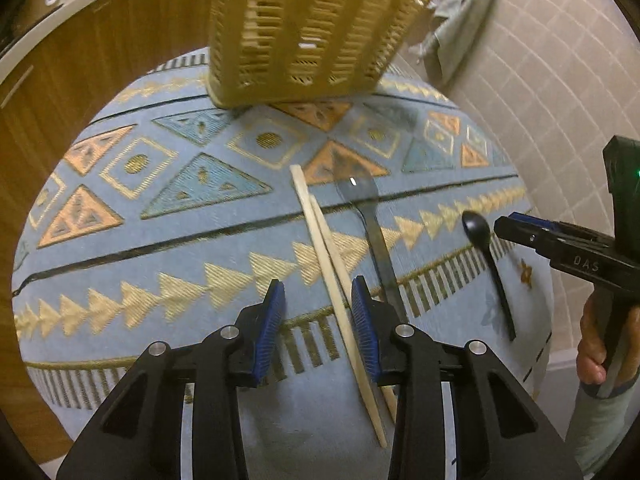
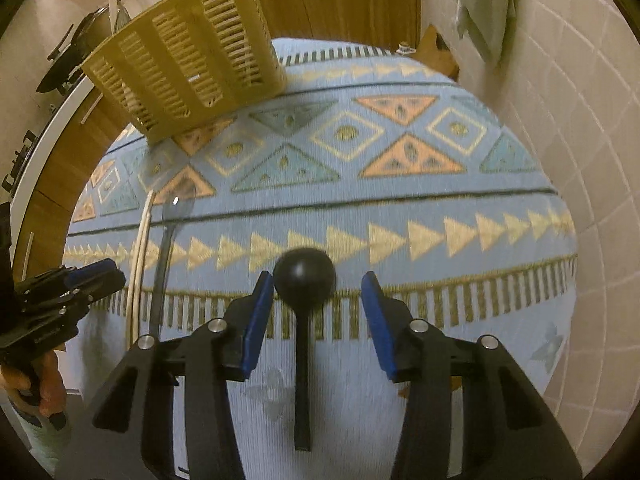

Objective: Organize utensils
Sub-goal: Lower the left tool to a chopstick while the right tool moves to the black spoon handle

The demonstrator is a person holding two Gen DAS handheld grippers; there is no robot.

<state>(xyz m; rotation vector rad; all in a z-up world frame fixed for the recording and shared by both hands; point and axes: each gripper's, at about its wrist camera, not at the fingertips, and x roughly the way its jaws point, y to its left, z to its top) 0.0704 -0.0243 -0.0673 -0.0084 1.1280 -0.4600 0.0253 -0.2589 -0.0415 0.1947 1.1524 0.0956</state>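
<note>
A pair of pale chopsticks (image 1: 326, 256) lies on the patterned blue cloth (image 1: 160, 248), with a clear dark plastic spoon (image 1: 374, 236) just to their right. My left gripper (image 1: 318, 300) is open, its jaws straddling the chopsticks above the cloth. A black spoon (image 2: 304, 312) lies further right, bowl pointing away. My right gripper (image 2: 316, 300) is open, its jaws either side of the black spoon's neck. A yellow slatted utensil basket (image 1: 308, 28) stands at the far side; it also shows in the right wrist view (image 2: 188, 64).
Wooden cabinets (image 1: 72, 60) with a white counter stand on the left. A tiled wall (image 2: 580, 140) runs along the right with a grey towel (image 2: 486, 8) hanging on it. The cloth's front edge is near both grippers.
</note>
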